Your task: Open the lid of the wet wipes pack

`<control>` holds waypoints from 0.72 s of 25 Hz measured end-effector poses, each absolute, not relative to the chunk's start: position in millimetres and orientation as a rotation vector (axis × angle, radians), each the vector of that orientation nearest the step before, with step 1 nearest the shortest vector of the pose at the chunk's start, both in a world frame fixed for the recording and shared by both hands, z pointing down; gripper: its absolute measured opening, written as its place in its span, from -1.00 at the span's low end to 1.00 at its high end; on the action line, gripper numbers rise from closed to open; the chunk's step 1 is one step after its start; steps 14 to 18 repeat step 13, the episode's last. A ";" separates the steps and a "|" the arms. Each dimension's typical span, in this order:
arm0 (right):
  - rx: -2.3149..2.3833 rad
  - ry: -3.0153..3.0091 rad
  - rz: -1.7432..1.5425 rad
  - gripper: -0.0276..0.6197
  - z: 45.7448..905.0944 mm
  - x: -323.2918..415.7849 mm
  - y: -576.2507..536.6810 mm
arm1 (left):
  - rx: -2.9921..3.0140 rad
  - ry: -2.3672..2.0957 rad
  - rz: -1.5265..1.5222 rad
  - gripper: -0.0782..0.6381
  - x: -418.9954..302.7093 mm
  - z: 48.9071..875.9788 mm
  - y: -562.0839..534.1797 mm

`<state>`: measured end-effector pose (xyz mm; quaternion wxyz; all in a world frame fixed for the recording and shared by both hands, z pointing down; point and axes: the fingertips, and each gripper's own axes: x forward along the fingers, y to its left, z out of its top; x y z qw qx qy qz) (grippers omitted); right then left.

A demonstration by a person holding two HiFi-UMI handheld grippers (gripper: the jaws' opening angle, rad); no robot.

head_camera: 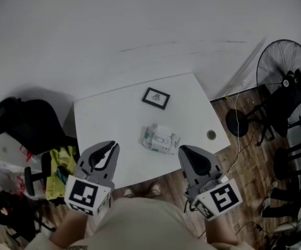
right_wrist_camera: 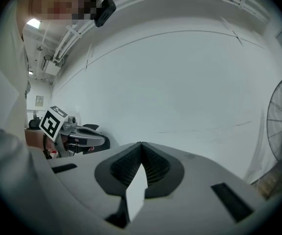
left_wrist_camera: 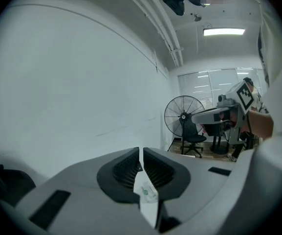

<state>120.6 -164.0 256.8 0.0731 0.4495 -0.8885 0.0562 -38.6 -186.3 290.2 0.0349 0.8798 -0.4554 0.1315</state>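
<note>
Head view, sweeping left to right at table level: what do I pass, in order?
black chair → left gripper → wet wipes pack → right gripper → fan

The left tool (left_wrist_camera: 140, 153), grey with dark ribbed pads, has its jaws drawn almost together, a thin slit between the tips and nothing gripped. Through the gap below the pads shows a white wet wipes pack with green print (left_wrist_camera: 147, 191) lying on the white bench (left_wrist_camera: 150, 213). Beyond, by the white wall, stand a black pedestal fan (left_wrist_camera: 180, 112) and a black office chair (left_wrist_camera: 194, 140), with the right tool (left_wrist_camera: 204, 115) beside them.
</note>
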 end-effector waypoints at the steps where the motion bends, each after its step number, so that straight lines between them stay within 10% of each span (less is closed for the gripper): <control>1: 1.349 -2.659 0.165 -0.84 258.0 120.4 -164.8 | 2.706 -1.400 0.399 -0.67 -38.2 289.3 -186.3; 18: 1.368 -2.606 0.143 -0.84 261.2 125.2 -162.1 | 2.693 -1.384 0.393 -0.67 -38.7 284.8 -179.3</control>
